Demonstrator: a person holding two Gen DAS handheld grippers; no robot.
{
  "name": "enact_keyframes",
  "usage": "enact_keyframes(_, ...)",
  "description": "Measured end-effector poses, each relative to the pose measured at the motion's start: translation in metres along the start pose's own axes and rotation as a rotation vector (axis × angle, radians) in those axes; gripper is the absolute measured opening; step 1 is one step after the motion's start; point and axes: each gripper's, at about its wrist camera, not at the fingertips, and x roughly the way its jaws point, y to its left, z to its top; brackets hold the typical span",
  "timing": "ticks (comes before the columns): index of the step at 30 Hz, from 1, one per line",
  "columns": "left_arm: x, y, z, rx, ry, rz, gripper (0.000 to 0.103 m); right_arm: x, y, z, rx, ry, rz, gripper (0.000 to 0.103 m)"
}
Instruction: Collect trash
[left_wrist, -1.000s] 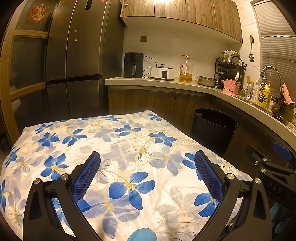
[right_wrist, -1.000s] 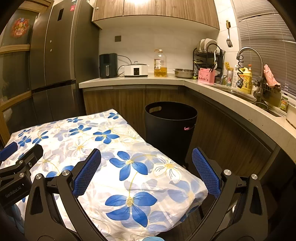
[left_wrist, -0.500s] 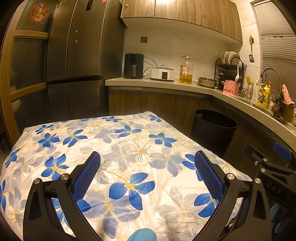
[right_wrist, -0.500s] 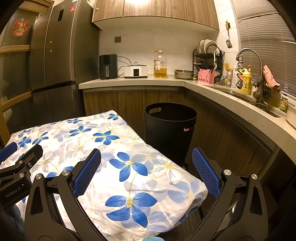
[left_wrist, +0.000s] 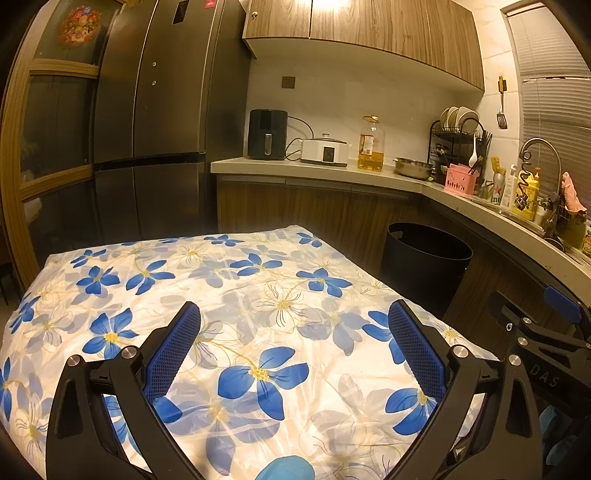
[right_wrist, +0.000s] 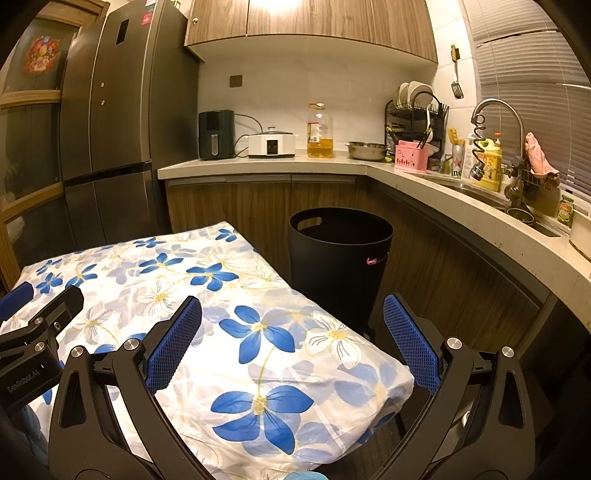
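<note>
left gripper (left_wrist: 293, 325) jaws apart, empty | right gripper (right_wrist: 291, 321) same | risk: no trash visible on floral tablecloth (left_wrist: 229, 295); blind grab snags cloth | black bin (right_wrist: 340, 258) beside

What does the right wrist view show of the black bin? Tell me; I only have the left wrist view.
Observer: The black bin carries a small pink mark on its side, hidden from you.
Operator: Report the right hand-held gripper.
Observer: The right hand-held gripper is open, nothing between its fingers.
Operator: Check the cloth's near right corner for trash.
Observer: The floral cloth ends there in a bare corner; no trash shows.
</note>
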Motion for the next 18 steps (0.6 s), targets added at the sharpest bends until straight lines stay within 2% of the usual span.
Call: enact_keyframes(18,-0.0012,-0.0012,0.0004,0.001,-0.005,-0.002,0.097,-0.0015,0.0016,0.0019,-0.003,-0.009,0.001,0.098)
